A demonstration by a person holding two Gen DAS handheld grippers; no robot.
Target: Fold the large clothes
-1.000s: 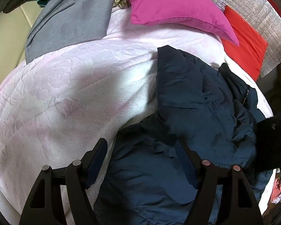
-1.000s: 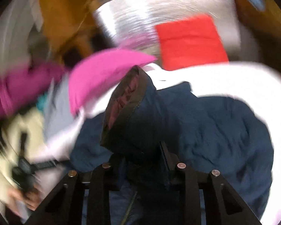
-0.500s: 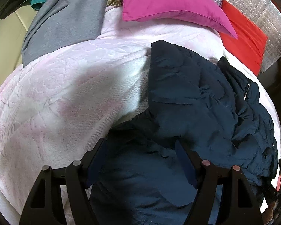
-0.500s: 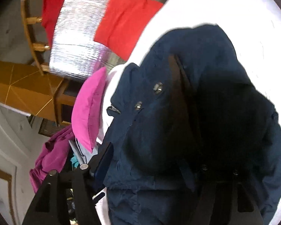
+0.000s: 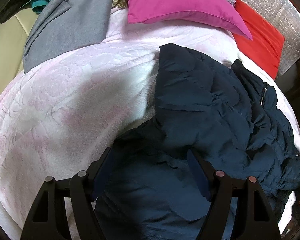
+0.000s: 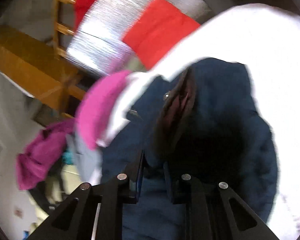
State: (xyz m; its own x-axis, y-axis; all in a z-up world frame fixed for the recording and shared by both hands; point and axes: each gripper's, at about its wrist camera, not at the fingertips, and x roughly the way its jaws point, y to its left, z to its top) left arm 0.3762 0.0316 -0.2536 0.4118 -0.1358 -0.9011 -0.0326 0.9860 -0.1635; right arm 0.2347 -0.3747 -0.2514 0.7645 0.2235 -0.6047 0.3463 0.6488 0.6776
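Fabric of the navy jacket (image 6: 220, 120) sits clamped in our right claw (image 6: 153, 170). Our left claw (image 5: 150, 172) hangs apart just above the jacket (image 5: 210, 104) on the bed (image 5: 60, 100).

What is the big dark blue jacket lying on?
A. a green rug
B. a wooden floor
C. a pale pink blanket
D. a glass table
C: the jacket is spread out on the pale pink blanket, which shows all around its left and top edges.
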